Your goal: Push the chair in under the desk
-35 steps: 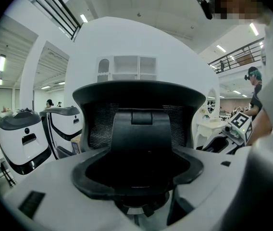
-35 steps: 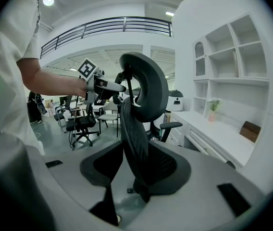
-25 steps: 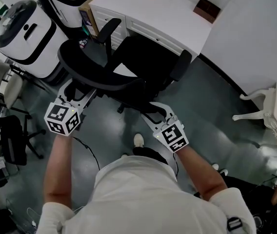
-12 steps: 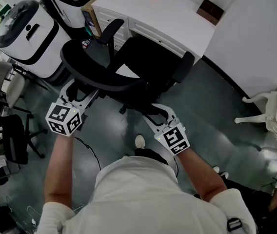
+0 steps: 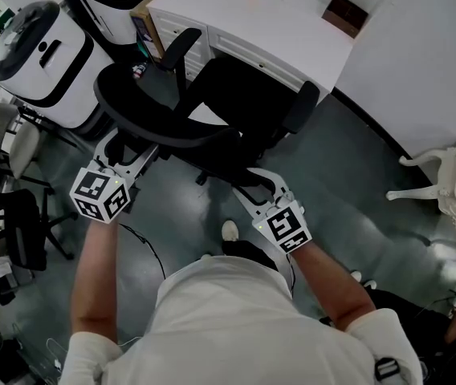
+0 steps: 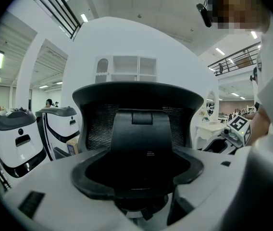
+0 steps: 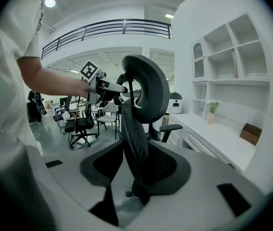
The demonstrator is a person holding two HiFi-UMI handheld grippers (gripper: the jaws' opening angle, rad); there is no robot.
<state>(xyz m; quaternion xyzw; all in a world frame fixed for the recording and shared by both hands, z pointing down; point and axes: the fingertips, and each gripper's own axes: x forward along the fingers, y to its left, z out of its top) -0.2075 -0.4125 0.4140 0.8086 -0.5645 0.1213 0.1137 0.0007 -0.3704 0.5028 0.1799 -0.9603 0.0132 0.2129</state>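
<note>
No legible text, labels, brands or numbers on anything in view.

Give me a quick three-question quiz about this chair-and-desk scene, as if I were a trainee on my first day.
1. True or false: the chair is tucked fully under the desk.
2. The left claw and right claw both sit at the chair's: A armrests, B backrest, C wheels?
3. Which claw is nearer the white machines beside the desk?

Key: 1 false, the seat stands out in front of the desk; 2 B; 3 left.
</note>
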